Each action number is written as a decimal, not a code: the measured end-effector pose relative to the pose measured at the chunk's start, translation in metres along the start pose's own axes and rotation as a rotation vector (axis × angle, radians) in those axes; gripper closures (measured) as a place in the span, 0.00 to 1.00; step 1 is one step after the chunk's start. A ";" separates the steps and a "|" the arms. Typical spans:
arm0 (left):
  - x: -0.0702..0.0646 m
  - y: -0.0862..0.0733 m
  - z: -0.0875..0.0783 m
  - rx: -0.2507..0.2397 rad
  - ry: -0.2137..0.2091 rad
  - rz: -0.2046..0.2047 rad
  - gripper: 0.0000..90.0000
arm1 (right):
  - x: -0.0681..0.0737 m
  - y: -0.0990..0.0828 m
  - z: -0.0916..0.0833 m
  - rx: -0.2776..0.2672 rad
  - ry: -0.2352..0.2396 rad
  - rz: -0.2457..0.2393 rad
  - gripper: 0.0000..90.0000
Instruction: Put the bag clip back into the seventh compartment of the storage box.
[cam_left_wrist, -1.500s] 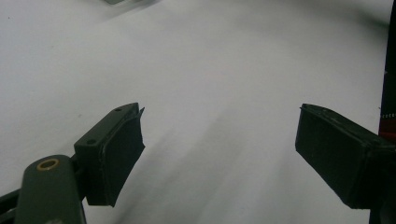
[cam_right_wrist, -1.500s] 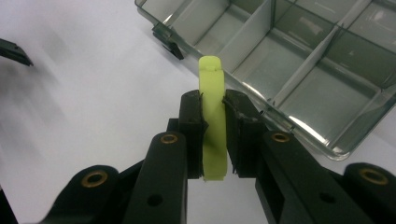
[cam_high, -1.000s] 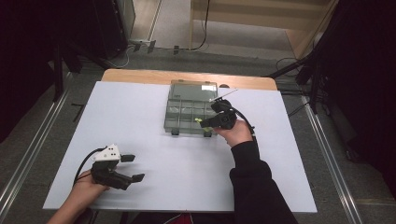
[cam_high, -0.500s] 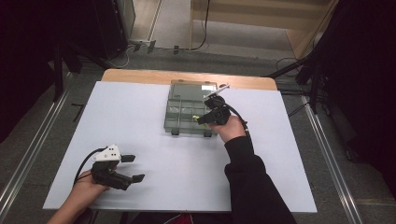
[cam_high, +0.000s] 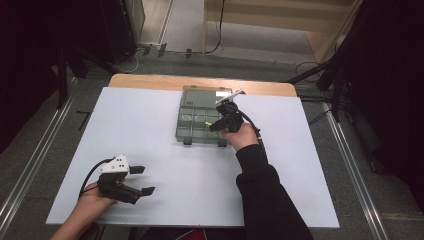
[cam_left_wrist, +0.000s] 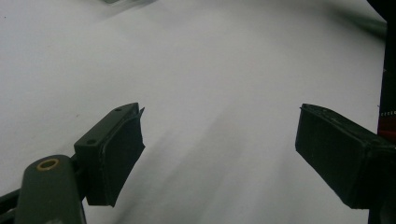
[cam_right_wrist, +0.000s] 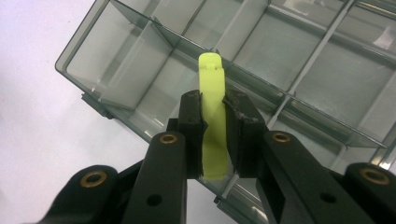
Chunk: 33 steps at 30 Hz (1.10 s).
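Observation:
A clear grey compartment box (cam_high: 200, 117) (cam_right_wrist: 289, 70) lies open at the far middle of the white table. My right gripper (cam_high: 214, 126) (cam_right_wrist: 214, 122) hovers over the box's near right compartments, shut on a narrow yellow-green plastic piece (cam_right_wrist: 212, 116) (cam_high: 207, 123) that stands up between the pads. At the near left of the table my left gripper (cam_high: 142, 180) (cam_left_wrist: 219, 149) rests low over bare white surface, its jaws wide open with nothing between them.
The white tabletop (cam_high: 150, 130) has a wooden strip (cam_high: 145, 82) along its far edge. Metal rails (cam_high: 350, 170) run beside the table on both sides. A cable (cam_high: 252, 131) trails from the right gripper along the person's dark sleeve (cam_high: 265, 200).
The right gripper with the yellow-green piece has shifted slightly left and toward the box's near compartments. The left gripper has stayed where it was.

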<state>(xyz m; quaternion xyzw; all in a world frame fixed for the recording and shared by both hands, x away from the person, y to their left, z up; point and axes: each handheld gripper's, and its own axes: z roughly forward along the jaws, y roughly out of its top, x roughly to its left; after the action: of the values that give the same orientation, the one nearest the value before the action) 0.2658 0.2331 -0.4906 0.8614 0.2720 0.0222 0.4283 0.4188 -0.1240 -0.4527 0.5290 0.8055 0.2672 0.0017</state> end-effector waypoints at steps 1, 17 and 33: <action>0.000 0.000 0.000 0.000 0.000 0.001 0.16 | 0.000 0.000 0.001 0.002 -0.001 0.003 0.87; 0.000 0.000 0.000 -0.005 0.000 -0.001 0.16 | 0.002 -0.009 -0.011 -0.055 0.032 -0.091 0.60; -0.001 0.000 -0.001 -0.006 0.003 0.000 0.16 | 0.004 -0.044 -0.034 -0.155 0.154 -0.204 0.42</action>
<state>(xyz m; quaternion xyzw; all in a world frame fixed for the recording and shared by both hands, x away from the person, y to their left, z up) 0.2649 0.2332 -0.4902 0.8601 0.2724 0.0244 0.4307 0.3697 -0.1482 -0.4417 0.4208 0.8296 0.3670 0.0080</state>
